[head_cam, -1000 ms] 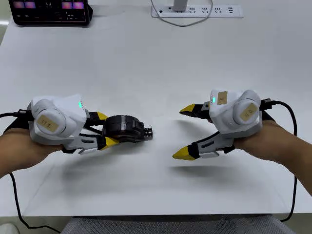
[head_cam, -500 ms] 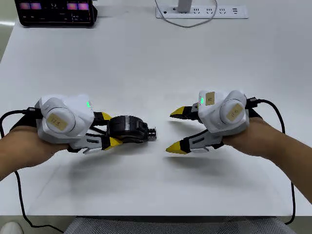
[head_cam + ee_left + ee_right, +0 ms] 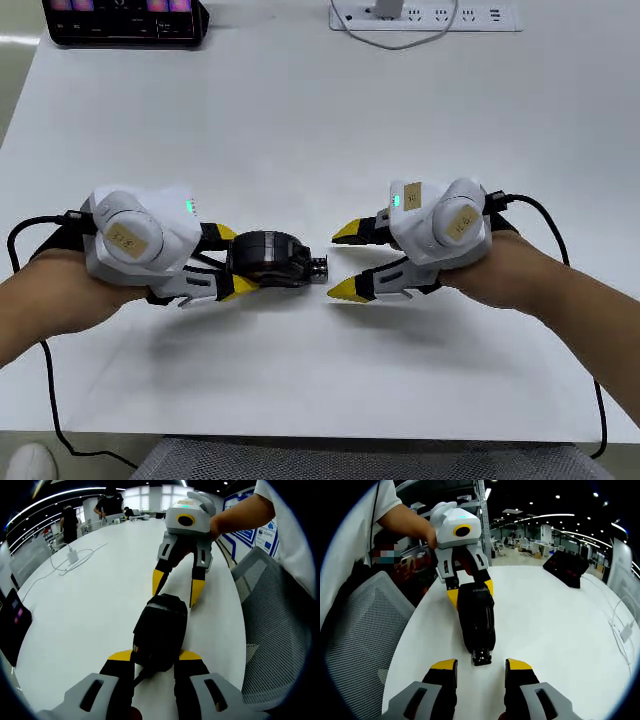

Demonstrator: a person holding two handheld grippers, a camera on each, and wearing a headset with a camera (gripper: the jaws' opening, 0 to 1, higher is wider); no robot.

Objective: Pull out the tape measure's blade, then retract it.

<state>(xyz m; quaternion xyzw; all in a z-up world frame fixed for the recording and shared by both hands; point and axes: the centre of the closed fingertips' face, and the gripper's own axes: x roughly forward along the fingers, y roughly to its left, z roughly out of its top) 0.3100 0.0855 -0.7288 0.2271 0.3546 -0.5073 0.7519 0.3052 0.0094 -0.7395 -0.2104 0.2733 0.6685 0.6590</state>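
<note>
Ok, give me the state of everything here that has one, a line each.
tape measure, blade wound in, just the end hook out at the mouth
left gripper, shut on the tape measure's case
right gripper, open, jaws just short of the end hook, holding nothing
screen, lit
power strip, one plug in, white cable looping from it
</note>
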